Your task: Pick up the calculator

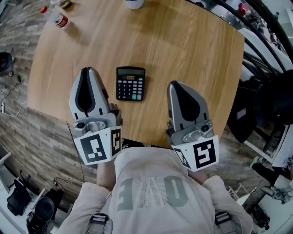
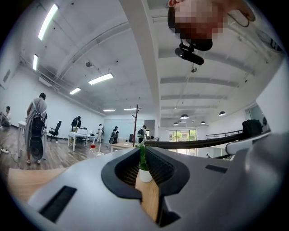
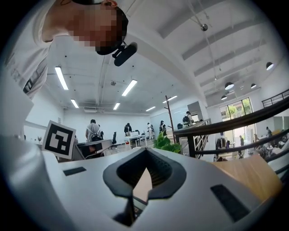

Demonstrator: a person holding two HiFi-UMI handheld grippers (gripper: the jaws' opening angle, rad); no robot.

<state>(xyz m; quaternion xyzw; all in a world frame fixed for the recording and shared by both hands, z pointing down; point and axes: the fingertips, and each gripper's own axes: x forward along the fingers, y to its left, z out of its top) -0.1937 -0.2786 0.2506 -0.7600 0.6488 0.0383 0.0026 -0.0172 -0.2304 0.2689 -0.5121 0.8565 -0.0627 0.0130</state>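
A black calculator lies flat on the round wooden table, display toward the far side. My left gripper hovers just left of it, jaws shut and empty. To the calculator's right, my right gripper is also shut, holding nothing. Both point away from me, over the table's near part. In the left gripper view the left gripper has its tips meeting, with a small white pot showing through the gap behind them. The right gripper in the right gripper view likewise has its tips together.
A plastic bottle lies at the table's far left and a white pot stands at the far edge. Dark bags and furniture crowd the right side. The table's near edge runs just under the grippers' bodies.
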